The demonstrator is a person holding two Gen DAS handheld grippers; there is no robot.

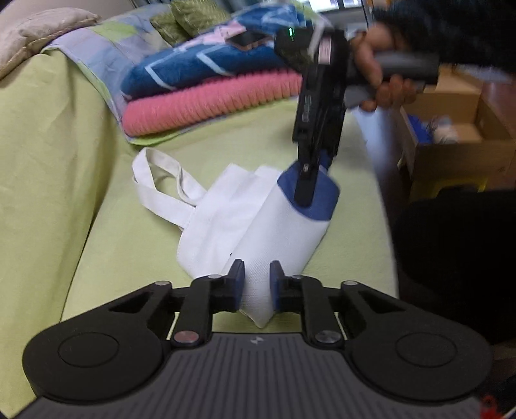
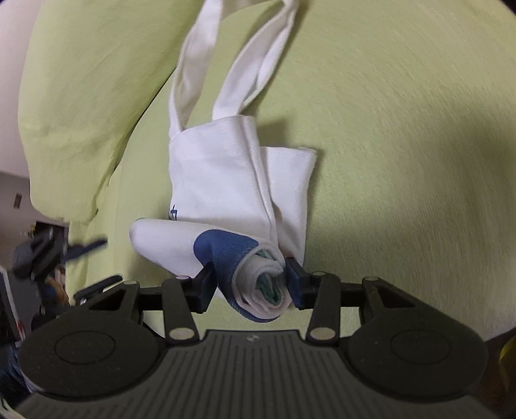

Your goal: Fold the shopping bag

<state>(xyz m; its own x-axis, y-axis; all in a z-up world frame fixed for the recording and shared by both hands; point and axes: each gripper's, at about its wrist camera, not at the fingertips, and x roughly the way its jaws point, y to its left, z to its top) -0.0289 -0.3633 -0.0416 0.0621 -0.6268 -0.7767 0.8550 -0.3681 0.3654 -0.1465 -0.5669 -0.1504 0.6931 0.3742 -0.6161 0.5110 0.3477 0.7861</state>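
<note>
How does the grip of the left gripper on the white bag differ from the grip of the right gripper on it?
The left gripper pinches a plain white end of the bag, a thin layer; the right gripper clamps the rolled end with the blue patch, a thick bundle. So the left jaws stand narrow, the right jaws wider. Both grippers press on the same bag, above the green cover.

Black tongs point(image 1: 255, 286), blue pads, silver rivets, ribbed grey body; right tongs point(image 2: 251, 279) alike; dark fuzzy sleeve point(image 1: 451, 29).
</note>
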